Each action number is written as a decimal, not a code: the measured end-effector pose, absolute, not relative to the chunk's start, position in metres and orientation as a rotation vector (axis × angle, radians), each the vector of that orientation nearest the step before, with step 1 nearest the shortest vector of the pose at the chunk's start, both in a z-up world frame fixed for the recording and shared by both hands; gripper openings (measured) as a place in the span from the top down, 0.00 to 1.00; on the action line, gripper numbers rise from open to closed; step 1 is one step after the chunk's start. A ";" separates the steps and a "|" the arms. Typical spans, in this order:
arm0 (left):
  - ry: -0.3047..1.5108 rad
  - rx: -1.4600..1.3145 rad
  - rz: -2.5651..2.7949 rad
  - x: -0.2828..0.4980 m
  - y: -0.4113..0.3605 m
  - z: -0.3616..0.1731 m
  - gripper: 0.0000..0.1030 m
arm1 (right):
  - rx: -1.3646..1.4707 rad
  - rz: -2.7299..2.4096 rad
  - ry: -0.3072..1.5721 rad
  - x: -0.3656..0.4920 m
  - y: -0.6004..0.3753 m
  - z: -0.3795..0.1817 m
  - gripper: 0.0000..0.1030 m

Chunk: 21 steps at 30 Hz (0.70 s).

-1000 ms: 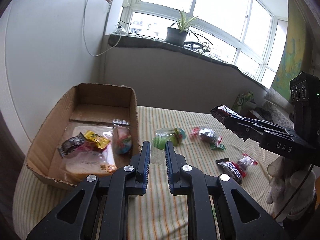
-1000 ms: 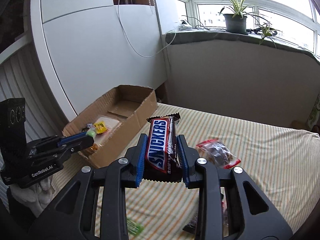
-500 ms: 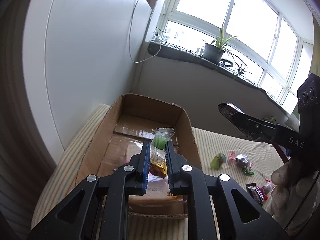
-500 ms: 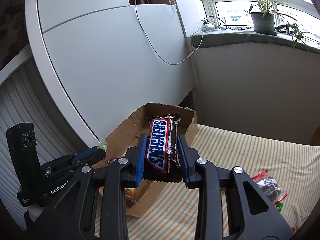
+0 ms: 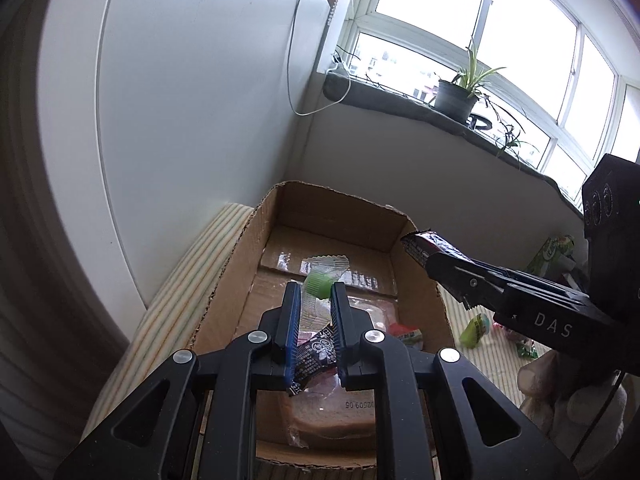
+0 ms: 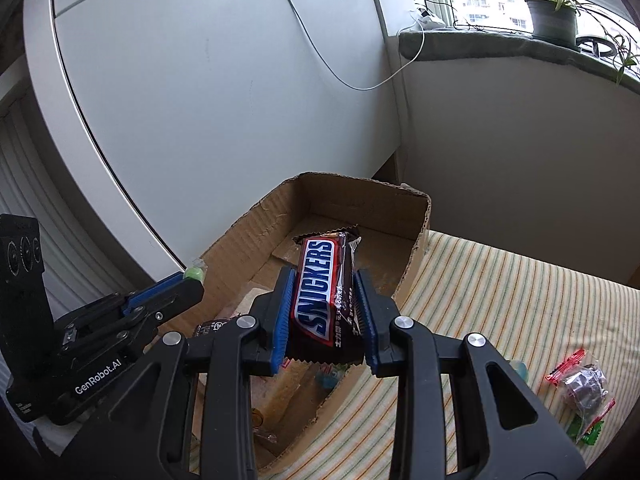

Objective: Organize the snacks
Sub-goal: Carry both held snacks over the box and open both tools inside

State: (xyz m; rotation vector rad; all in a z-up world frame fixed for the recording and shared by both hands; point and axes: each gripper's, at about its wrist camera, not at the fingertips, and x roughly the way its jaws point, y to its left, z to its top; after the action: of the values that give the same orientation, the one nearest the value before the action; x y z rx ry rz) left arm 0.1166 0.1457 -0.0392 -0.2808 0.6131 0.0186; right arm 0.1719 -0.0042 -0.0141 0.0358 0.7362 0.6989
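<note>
Right wrist view shows the right gripper (image 6: pixel 325 312) fingers pinching a Snickers bar (image 6: pixel 323 294) mid-length over the cardboard box (image 6: pixel 420 236); it looks light, fairly stiff, with a slippery wrapper. Left gripper (image 5: pixel 315 320) fingers pinch a crinkly jelly cup packet (image 5: pixel 320 278) above the box, probably soft-edged and feather-light.

Both wrist views look steeply down, close over the shared cardboard box (image 5: pixel 340 216) (image 6: pixel 352 190), from opposite sides.
</note>
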 end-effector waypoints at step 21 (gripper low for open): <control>0.574 -0.244 -0.002 0.091 0.131 -0.024 0.65 | 0.047 0.588 0.627 0.129 -0.074 0.016 0.19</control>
State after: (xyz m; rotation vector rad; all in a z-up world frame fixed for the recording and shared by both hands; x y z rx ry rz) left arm 0.0908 0.1309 -0.0239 -0.2439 0.5736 -0.0018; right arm 0.1291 -0.0741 0.0165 0.0467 0.6274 0.5884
